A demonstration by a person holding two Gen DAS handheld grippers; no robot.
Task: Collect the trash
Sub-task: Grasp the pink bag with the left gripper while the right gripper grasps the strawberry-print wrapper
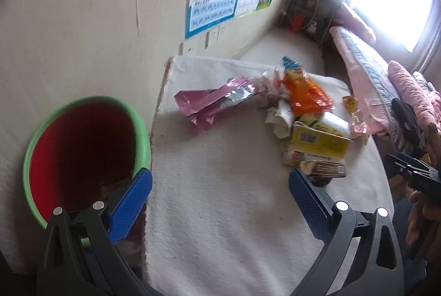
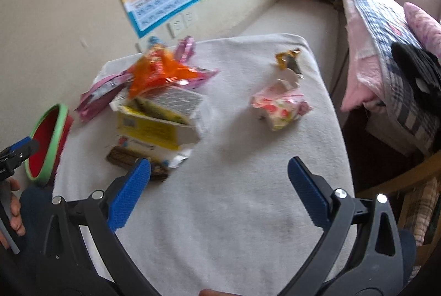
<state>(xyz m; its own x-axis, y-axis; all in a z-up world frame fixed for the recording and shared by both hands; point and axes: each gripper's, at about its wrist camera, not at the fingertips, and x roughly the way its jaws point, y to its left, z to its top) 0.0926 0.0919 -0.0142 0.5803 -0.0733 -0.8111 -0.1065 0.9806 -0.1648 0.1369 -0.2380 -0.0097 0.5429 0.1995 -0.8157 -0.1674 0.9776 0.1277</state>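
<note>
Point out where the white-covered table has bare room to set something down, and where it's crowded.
The near half of the table is bare, bordered by both open grippers and the yellow box. A smaller bare strip lies between that box and the floral wrapper. The far left corner is crowded: orange packet, pink wrapper, crumpled paper. The bin stands beside the table's left edge.

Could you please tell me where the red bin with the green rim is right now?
The bin stands off the table's left edge, against the wall, beside the left gripper; the right wrist view shows it far left.
</note>
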